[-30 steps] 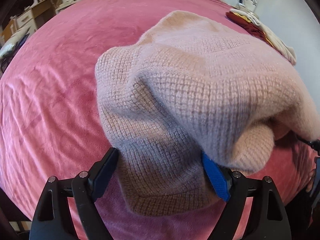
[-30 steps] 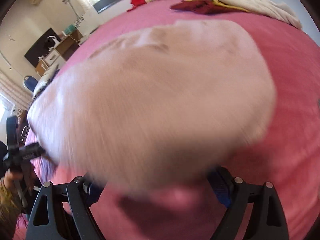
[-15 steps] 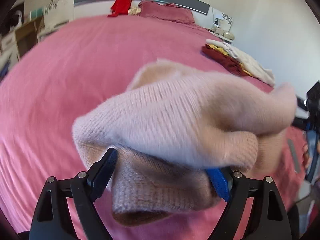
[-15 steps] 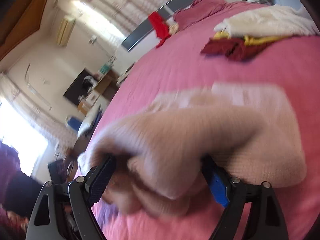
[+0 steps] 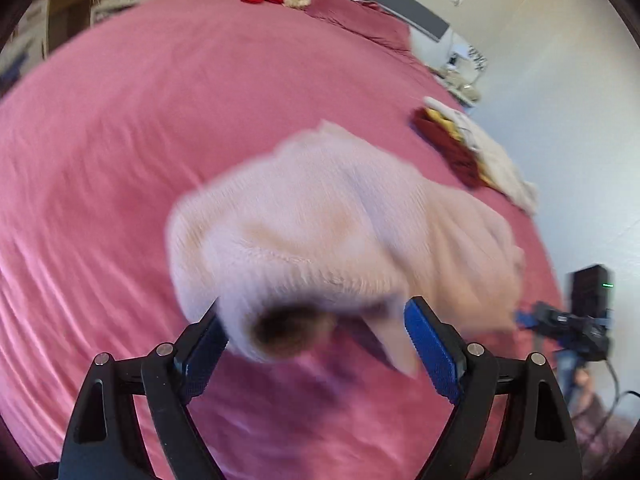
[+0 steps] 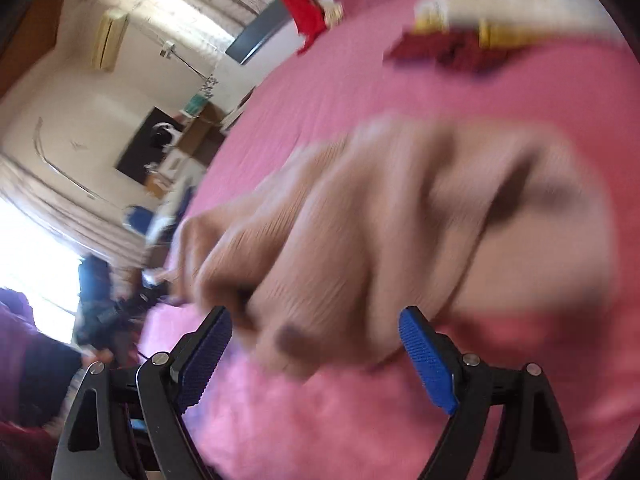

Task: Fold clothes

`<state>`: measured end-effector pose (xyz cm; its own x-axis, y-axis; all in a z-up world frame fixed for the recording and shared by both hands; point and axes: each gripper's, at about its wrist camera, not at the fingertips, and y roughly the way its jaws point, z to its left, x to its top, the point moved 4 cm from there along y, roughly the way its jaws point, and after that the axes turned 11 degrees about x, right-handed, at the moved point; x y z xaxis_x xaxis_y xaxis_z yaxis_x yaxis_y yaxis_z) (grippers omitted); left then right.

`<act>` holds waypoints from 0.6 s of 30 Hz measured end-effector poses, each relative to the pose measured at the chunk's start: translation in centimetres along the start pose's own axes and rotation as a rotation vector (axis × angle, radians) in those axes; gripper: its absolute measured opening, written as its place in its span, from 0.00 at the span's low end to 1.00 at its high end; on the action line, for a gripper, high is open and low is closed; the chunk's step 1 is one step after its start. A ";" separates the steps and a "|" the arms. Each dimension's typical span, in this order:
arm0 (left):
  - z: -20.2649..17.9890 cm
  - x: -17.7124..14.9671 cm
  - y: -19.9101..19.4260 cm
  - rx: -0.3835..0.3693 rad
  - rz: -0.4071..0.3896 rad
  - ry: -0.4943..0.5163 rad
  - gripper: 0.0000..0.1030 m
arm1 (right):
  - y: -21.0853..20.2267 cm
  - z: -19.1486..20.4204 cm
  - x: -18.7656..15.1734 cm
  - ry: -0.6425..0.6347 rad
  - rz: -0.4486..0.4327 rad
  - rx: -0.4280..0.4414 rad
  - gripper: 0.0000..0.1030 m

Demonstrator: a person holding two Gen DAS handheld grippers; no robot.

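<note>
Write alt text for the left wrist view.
A blurred, pale pink knit sweater is bunched on a pink bedspread, its near edge lying between the wide-set blue pads of the left hand-held gripper. A pile of clothes lies farther back at the bed's right edge.

Pink bed [image 5: 120, 140]; white walls [image 5: 568, 92]

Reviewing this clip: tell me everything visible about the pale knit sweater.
The sweater is a pale pink-beige ribbed knit, thick and soft-looking, motion-blurred in both views. It lies bunched in a rumpled heap on the pink bedspread, with a tube-like opening toward the camera. Its near edge sits between the wide-spread left tongs and right tongs; contact is unclear.
</note>
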<state>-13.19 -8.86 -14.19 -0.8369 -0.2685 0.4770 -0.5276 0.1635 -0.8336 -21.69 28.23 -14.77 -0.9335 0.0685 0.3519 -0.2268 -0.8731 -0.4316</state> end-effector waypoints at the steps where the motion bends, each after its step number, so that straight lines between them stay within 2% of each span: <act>1: -0.4 -1.0 0.5 -0.014 0.006 -0.007 0.85 | 0.6 -0.3 -0.9 0.058 0.011 0.051 0.85; 5: -1.0 -2.5 2.5 -0.010 0.062 -0.060 0.85 | 2.2 -1.3 -3.9 0.230 0.018 0.188 0.88; 6: -0.7 -2.7 2.4 -0.014 0.059 -0.090 0.85 | 2.4 -1.5 -4.8 0.274 0.013 0.221 0.89; 8: 0.3 -3.1 1.0 -0.012 -0.007 -0.147 0.85 | 2.9 -1.9 -5.4 0.329 -0.017 0.277 0.90; 10: 0.4 -3.9 -0.1 0.021 -0.050 -0.162 0.85 | 3.4 -2.6 -5.3 0.340 -0.042 0.276 0.94; 13: -1.3 -5.3 -0.3 0.015 -0.061 -0.118 0.85 | 3.9 -3.8 -4.4 0.352 -0.083 0.233 0.95; 18: -3.8 -4.0 4.3 -0.006 -0.008 -0.110 0.85 | 3.4 -3.9 -2.7 0.364 -0.180 0.298 0.97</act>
<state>-12.65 -3.45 -18.62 -0.8116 -0.3724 0.4501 -0.5355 0.1663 -0.8280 -21.03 26.92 -20.44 -0.9352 0.3483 0.0632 -0.3535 -0.9282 -0.1162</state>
